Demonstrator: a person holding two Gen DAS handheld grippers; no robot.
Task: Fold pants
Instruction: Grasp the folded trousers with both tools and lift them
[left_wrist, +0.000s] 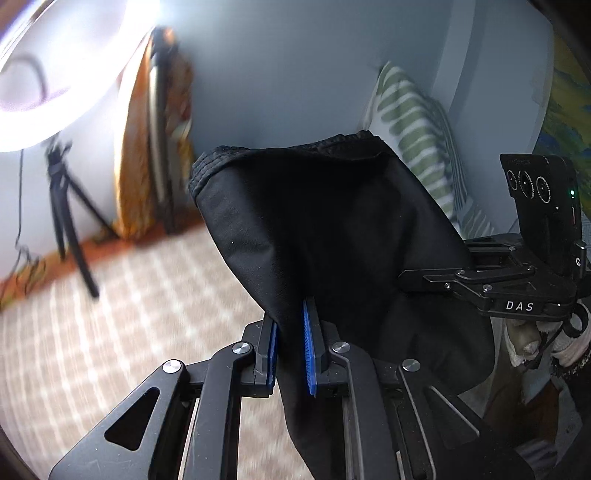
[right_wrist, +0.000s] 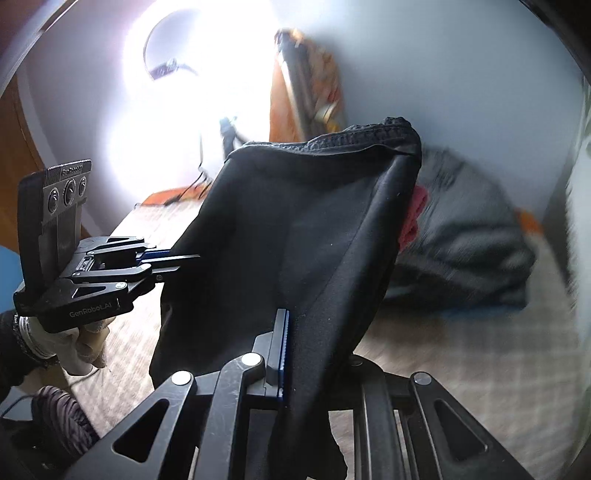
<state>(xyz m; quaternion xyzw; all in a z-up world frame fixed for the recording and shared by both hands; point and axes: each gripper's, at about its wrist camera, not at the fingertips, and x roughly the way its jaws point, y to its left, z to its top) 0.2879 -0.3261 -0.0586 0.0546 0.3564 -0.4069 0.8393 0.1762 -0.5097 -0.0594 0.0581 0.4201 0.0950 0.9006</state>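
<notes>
On the left claw (right_wrist: 192, 260), gripping pants (right_wrist: 295, 229): "GenRobot.AI"

Left gripper (left_wrist: 291, 347) at six o'clock, clamped on black pants (left_wrist: 332, 229); right gripper (left_wrist: 436, 277) at three o'clock, gripping the same cloth; tripod (left_wrist: 70, 229) at nine.

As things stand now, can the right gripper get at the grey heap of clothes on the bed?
Probably not yet. The right gripper is shut on the black pants, which hang between it and the grey heap; it must release them first.
</notes>
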